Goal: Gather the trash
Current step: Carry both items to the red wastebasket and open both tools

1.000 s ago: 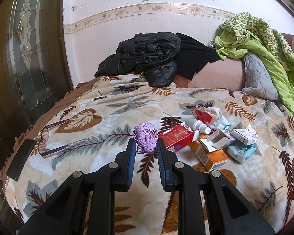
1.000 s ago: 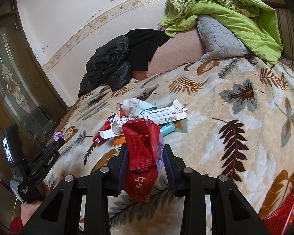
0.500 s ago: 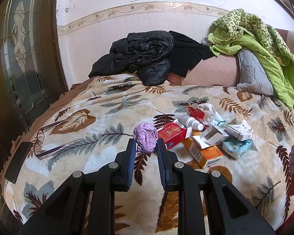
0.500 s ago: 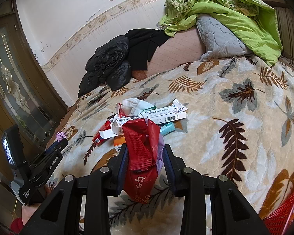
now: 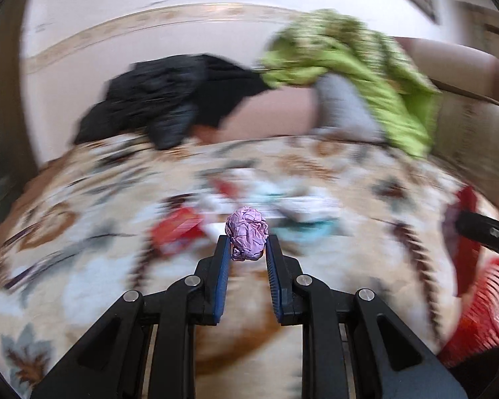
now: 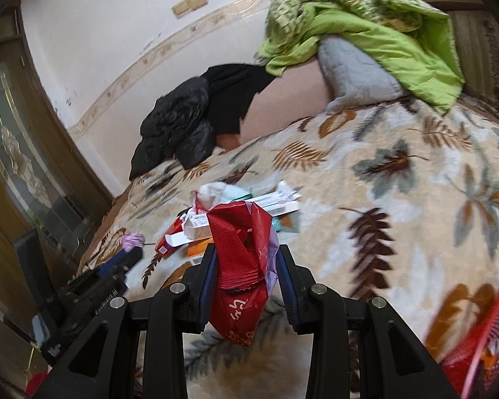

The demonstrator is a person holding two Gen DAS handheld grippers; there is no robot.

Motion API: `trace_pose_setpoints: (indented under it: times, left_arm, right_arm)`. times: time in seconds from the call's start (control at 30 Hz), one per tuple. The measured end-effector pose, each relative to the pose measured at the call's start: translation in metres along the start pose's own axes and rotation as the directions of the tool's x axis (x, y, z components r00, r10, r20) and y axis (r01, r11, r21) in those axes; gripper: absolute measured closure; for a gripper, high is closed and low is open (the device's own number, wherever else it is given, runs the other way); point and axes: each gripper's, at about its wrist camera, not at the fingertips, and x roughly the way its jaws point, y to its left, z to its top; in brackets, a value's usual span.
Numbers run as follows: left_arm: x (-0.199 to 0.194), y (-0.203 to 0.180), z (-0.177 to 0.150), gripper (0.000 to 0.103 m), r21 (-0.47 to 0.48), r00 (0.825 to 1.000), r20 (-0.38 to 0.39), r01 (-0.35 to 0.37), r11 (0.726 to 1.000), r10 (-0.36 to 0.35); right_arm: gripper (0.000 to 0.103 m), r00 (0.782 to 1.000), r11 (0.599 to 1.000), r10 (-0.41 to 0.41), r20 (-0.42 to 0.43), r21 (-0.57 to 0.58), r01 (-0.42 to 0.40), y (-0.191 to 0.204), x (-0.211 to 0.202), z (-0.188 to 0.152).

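Gripping a crumpled purple wad point(image 5: 247, 234) at centre frame, the left gripper point(image 5: 247, 249) is clamped; the right gripper point(image 6: 246, 266) pinches a red wrapper point(image 6: 241, 256). Boxes and wrappers point(image 6: 196, 229) remain on the blanket point(image 6: 399, 206). The red basket point(image 6: 482, 349), lower right, looks reachable across open blanket.

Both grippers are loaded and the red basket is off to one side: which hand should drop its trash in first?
Right, probably. The right gripper, shut on the red wrapper, has the red basket close at its lower right. The left gripper, holding the purple paper ball, sees the basket farther off, beyond the right gripper.
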Motion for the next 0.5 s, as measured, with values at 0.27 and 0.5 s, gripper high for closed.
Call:
trace_pose_setpoints:
  times: [0.27, 0.5]
  left_arm:
    - [-0.027, -0.131, 0.000, 0.082, 0.147, 0.887, -0.110, 0.461, 0.875, -0.448]
    - [-0.037, -0.249, -0.004, 0.082, 0.193, 0.715, -0.282, 0.695, 0.693, -0.639]
  right_arm:
    - [0.065, 0.988, 0.981, -0.146, 0.056, 0.136, 0.137, -0.086, -0.104, -0.007]
    - [0.062, 0.950, 0.918, -0.303, 0.074, 0.289, 0.271, -0.163, -0.176, -0.033]
